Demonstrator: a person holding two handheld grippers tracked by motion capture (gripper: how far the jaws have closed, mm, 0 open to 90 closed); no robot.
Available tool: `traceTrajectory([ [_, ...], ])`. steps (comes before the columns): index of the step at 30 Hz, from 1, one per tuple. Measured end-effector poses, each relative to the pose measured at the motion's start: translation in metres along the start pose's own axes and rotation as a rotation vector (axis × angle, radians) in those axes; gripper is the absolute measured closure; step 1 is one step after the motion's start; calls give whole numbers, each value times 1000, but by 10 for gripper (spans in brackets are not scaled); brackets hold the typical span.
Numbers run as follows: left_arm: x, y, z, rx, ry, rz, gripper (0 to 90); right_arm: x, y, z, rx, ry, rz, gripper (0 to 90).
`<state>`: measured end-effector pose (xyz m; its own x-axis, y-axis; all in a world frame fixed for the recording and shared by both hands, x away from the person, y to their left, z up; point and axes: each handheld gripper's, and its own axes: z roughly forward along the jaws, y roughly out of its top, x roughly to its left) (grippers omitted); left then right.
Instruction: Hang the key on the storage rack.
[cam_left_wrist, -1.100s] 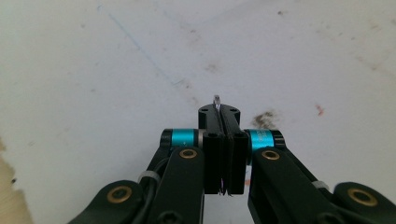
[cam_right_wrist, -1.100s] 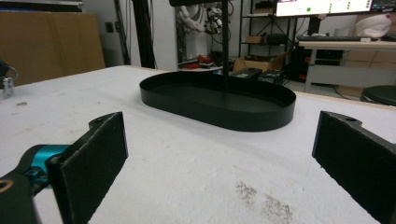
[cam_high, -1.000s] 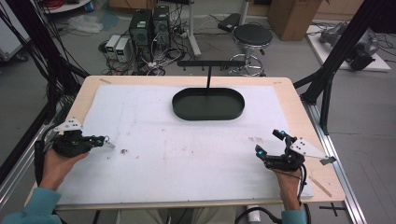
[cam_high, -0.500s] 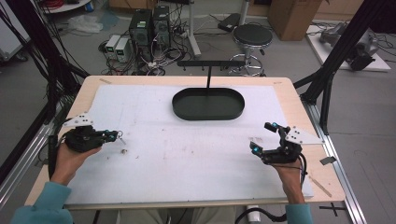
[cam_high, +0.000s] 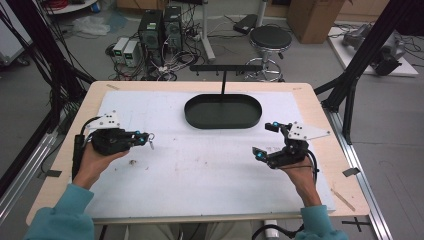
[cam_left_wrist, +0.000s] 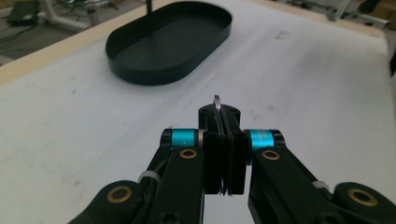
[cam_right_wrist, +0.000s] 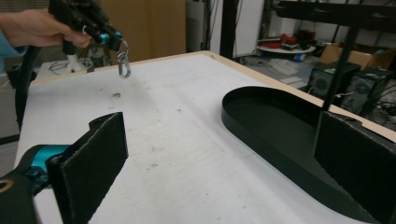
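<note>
Two grippers hung over the desk (cam_high: 210, 170). The left gripper (cam_left_wrist: 223, 140) had its fingers (cam_left_wrist: 212, 158) pressed tight on a small metal clip (cam_right_wrist: 123, 60), which poked out just beyond the fingertips and dangled below them in the right gripper view. Judging by its size, the clip would be light, stiff and slick, easy to twist loose; a hold across its flat sides, as here, seemed safest. The right gripper (cam_right_wrist: 215, 158) held nothing, its fingers (cam_right_wrist: 95, 158) spread wide. A black oval tray (cam_high: 223, 111) with an upright rack (cam_high: 225, 70) stood ahead of both sets of fingers, well apart from the clip.
</note>
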<state>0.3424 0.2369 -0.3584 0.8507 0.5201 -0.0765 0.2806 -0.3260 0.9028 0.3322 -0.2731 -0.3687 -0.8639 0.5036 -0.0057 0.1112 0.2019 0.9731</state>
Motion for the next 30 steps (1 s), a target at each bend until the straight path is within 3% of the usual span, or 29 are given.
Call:
traceTrajectory([
  [5, -7, 12, 14, -18, -59, 51, 880, 2, 8, 17, 21, 52, -26, 25],
  [11, -16, 24, 31, -33, -115, 77, 880, 5, 18, 29, 27, 113, -30, 26],
  [16, -23, 31, 43, -46, -158, 85, 880, 11, 31, 44, 39, 188, -55, 26],
  [22, -30, 44, 56, -67, -201, 93, 880, 13, 40, 58, 63, 237, -62, 27],
  [23, -32, 47, 59, -72, -208, 101, 881, 13, 44, 64, 61, 270, -54, 27],
  [30, -38, 56, 73, -93, -256, 114, 881, 13, 50, 77, 81, 309, -61, 28],
])
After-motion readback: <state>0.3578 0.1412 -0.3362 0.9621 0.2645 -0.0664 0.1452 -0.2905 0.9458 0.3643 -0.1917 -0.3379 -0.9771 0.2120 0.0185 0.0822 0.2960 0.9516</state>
